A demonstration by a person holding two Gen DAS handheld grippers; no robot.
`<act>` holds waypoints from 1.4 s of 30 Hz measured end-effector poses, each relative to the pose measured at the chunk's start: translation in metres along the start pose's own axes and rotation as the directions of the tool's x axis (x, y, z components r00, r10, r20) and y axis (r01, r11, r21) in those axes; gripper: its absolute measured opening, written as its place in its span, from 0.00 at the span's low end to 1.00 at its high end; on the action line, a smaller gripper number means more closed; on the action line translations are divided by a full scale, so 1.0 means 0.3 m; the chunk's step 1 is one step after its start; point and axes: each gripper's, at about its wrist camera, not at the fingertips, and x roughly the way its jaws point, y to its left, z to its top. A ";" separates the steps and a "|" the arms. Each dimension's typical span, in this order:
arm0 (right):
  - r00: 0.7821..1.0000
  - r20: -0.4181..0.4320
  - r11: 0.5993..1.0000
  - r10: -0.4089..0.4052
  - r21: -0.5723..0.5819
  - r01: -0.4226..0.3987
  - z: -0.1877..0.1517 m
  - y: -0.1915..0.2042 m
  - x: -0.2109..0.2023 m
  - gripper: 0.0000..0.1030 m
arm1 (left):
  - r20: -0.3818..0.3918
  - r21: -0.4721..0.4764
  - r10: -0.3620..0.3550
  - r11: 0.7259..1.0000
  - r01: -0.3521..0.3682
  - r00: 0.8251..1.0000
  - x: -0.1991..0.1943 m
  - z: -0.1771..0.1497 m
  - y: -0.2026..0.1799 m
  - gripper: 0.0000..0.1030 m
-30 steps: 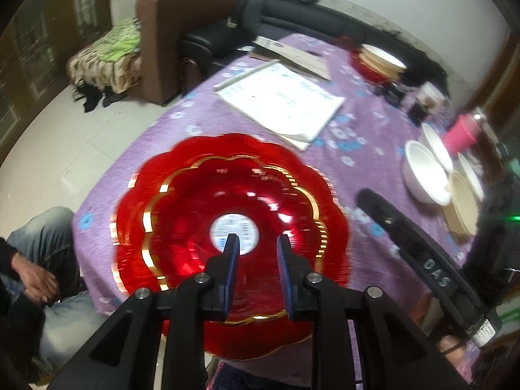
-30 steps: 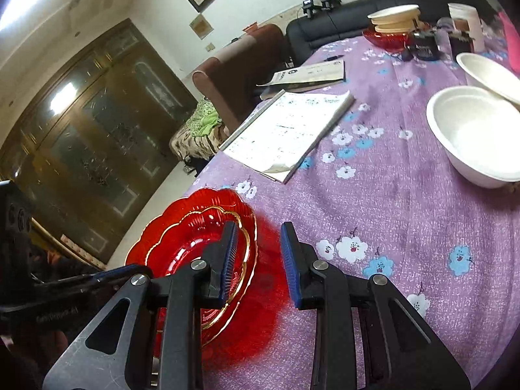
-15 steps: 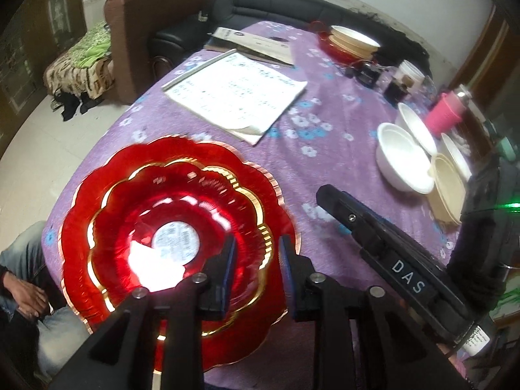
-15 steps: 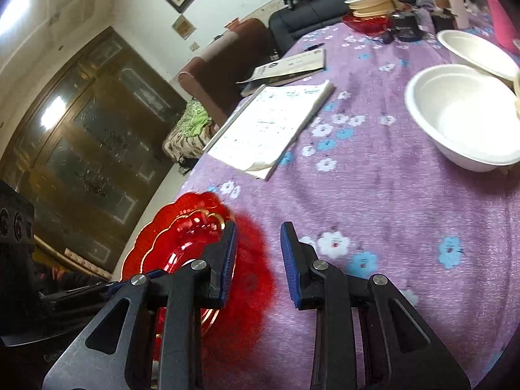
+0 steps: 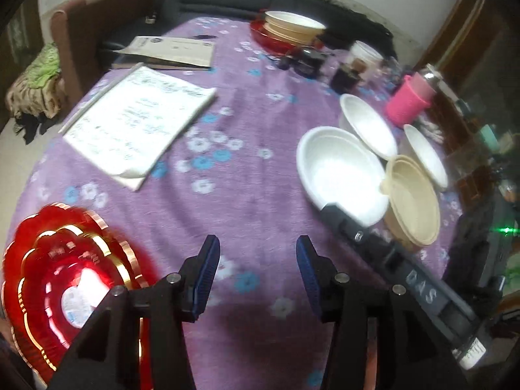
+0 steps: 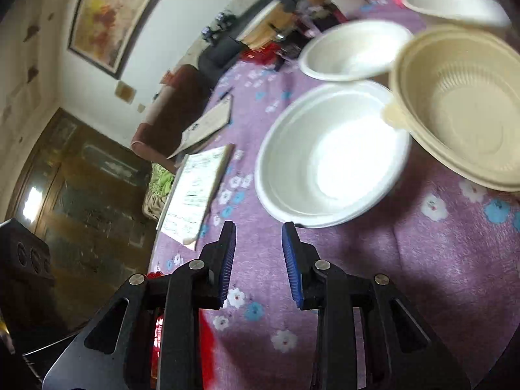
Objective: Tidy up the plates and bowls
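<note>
Left wrist view: the left gripper (image 5: 256, 273) hangs over the purple flowered cloth on the surface (image 5: 260, 201). Its fingers (image 5: 204, 273) are apart with nothing between them, and they have just been opening wider. The red plates (image 5: 65, 279), a stack with gold edges, lie at the lower left, just beside the left finger and partly behind it. The big white bowl (image 5: 341, 175) sits up and to the right of the fingers, well apart from them. A tan bowl (image 5: 412, 201) touches the big white bowl on its right side. Two more white bowls (image 5: 367, 123) sit just behind the big white bowl. The right gripper's black body (image 5: 399, 276) reaches in from the right, with its tip at the near rim of the big white bowl.

Right wrist view: the right gripper (image 6: 258, 255) has its fingers (image 6: 292, 256) a little apart, holding nothing. The big white bowl (image 6: 331, 156) lies just past the fingertips, and its near rim is close to the right finger. The tan bowl (image 6: 464, 104) leans over the big white bowl's right rim.

A second ago the red plates filled the middle of the left view, right under the nearly closed fingers. Now they are off to the left side. The big white bowl looks much closer in both views than before.
</note>
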 end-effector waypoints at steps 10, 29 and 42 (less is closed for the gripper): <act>1.000 0.001 0.988 0.017 0.155 -0.017 0.095 -0.135 -0.154 0.38 | 0.017 0.002 0.073 0.997 -0.073 0.997 0.093 0.152 -0.072 0.60; 0.997 -0.037 0.962 -0.068 0.264 0.075 0.123 -0.196 -0.141 0.38 | -0.075 -0.041 0.041 0.998 -0.044 0.996 0.241 0.266 -0.096 0.60; 0.999 -0.011 0.945 -0.049 0.323 0.050 0.136 -0.234 -0.075 0.38 | -0.115 -0.037 0.014 0.999 -0.019 0.993 0.302 0.256 -0.114 0.60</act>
